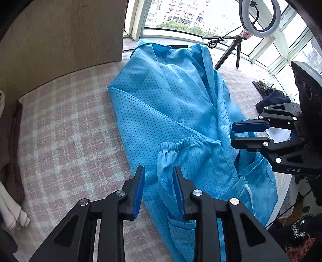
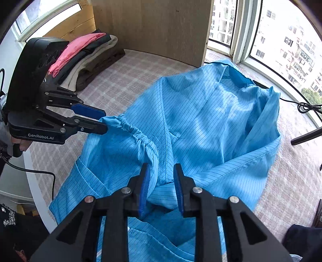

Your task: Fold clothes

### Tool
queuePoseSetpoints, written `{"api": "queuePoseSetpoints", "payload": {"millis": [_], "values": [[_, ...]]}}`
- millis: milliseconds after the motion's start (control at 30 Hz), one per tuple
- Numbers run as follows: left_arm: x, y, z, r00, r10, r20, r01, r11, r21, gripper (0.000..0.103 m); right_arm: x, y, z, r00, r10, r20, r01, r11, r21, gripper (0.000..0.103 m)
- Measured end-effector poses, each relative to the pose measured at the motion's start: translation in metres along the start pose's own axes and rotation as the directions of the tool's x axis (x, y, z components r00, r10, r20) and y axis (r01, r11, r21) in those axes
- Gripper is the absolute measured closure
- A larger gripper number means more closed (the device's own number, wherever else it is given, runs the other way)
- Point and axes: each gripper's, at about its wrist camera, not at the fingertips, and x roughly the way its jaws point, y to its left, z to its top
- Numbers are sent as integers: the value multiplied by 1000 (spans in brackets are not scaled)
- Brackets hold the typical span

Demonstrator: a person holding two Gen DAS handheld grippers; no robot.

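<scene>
A light blue pinstriped coat (image 1: 171, 100) (image 2: 211, 121) lies spread on the pink checked surface (image 1: 70, 131), collar toward the window. One sleeve is folded across the body, and its elastic cuff (image 1: 181, 144) (image 2: 136, 135) lies on top. My left gripper (image 1: 159, 169) (image 2: 105, 121) hangs over the cuff's end with its jaws apart; the cuff's tip touches the lower finger but is not pinched. My right gripper (image 2: 162, 167) (image 1: 232, 134) is open over the other end of the cuff and the sleeve seam, with cloth below the gap and no pad pressing on it.
A stack of folded clothes (image 2: 84, 58) (image 1: 10, 161) sits at the far left beside a wooden panel (image 1: 60, 40). A ring light on a tripod (image 1: 259, 18) and a cable (image 2: 308, 106) stand by the window. Dark garments (image 1: 269, 96) lie at the right edge.
</scene>
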Motion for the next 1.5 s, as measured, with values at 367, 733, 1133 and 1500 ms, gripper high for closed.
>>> {"api": "queuePoseSetpoints", "payload": {"millis": [367,733,1133,1500], "values": [[7,-16,-64,992,-81,-100,80,997,-10,74,46,33,-19,985,38,-171,-58,992,-114,79],[2,-66,-67,996,-83,-43,87,989,116,70,-33,8,-22,988,152,7,-152,987,51,80],[-35,-58,-117,997,-63,-40,63,998,-20,59,-76,-72,-208,998,66,5,-57,823,566,62],[5,-80,-171,981,-124,-152,115,991,-65,65,-45,-36,-233,992,118,-34,-81,840,537,61]]}}
